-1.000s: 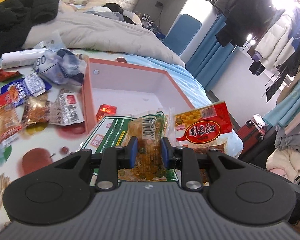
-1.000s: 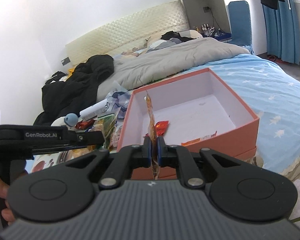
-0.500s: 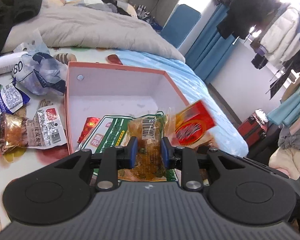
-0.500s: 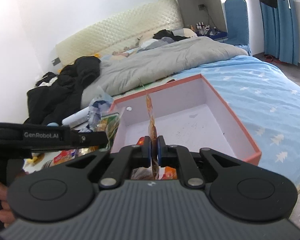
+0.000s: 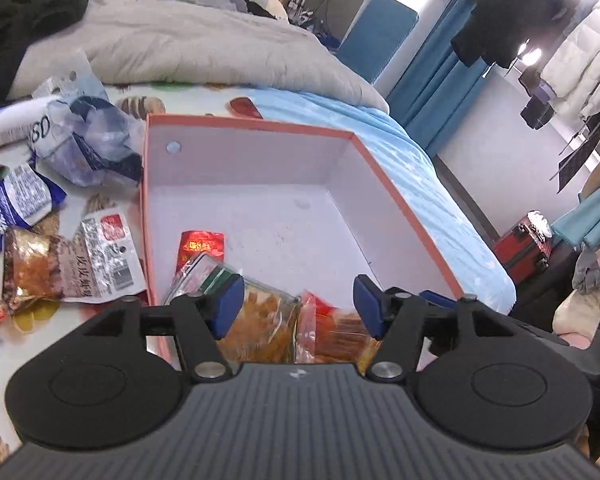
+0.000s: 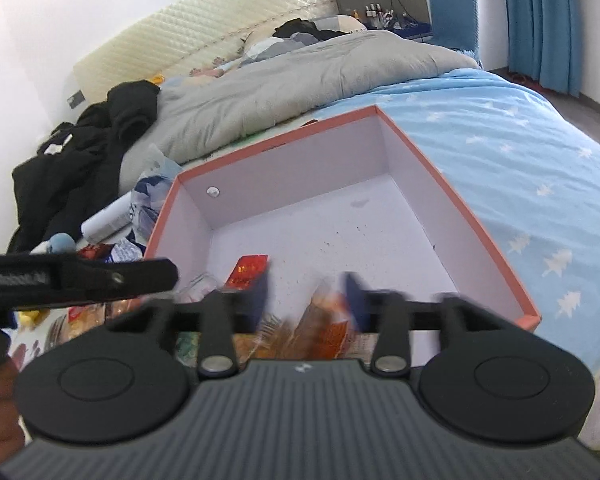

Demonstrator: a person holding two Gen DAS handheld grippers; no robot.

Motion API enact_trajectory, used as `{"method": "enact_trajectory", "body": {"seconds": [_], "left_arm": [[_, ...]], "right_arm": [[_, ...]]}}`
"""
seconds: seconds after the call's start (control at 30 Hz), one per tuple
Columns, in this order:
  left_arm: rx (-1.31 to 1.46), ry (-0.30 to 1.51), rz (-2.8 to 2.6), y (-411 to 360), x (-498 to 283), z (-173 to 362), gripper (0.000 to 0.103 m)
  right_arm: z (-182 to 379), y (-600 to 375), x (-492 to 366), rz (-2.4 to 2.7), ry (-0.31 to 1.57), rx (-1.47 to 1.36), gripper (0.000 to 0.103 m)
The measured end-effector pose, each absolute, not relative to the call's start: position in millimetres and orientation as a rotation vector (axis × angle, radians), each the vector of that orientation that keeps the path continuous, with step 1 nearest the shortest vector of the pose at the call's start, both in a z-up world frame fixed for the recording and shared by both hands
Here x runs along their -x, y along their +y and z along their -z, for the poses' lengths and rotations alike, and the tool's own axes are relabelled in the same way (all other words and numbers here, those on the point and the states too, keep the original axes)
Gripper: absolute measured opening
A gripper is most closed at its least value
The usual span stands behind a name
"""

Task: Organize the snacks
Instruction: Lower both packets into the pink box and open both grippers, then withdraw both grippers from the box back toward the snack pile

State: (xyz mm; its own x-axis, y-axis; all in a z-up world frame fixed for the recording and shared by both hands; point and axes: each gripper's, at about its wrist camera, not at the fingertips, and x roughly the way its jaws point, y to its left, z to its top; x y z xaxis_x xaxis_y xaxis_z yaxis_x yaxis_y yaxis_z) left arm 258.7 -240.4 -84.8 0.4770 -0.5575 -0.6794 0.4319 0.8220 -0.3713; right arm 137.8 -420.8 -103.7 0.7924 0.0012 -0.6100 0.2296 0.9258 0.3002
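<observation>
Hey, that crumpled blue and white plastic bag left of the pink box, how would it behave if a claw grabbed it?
The crumpled bag looks thin and creased, so it would probably flop and deform rather than hold its shape. Its glossy film may slip between pads. It looks nearly empty, so likely light.

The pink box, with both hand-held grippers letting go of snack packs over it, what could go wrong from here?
1. The left hand-held gripper and right hand-held gripper are opening over the near edge of the pink box; the orange snack pack and red snack pack may catch on the near wall instead of dropping flat.
2. Both packs fall together and could pile onto the small red packet, crowding one corner.
</observation>
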Motion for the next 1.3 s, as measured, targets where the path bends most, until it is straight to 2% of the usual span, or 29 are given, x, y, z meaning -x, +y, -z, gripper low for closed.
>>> {"method": "enact_trajectory", "body": {"seconds": [0.33, 0.83, 1.3], "left_arm": [[0.159, 0.825, 0.605, -215.9, -227.4, 61.5, 0.066], [0.114, 0.670, 0.574, -158.7, -136.5, 16.1, 0.066], [0.130, 0.655, 0.489, -103.7, -81.8, 17.5, 0.066]], "right_arm": [[89.3, -412.5, -112.8, 0.125, 0.598, -0.370, 0.052], [59.0, -364.4, -52.4, 0.064, 0.489, -0.340, 0.052], [52.9, -326.7, -12.8, 0.002, 0.452, -0.309, 0.052]]}}
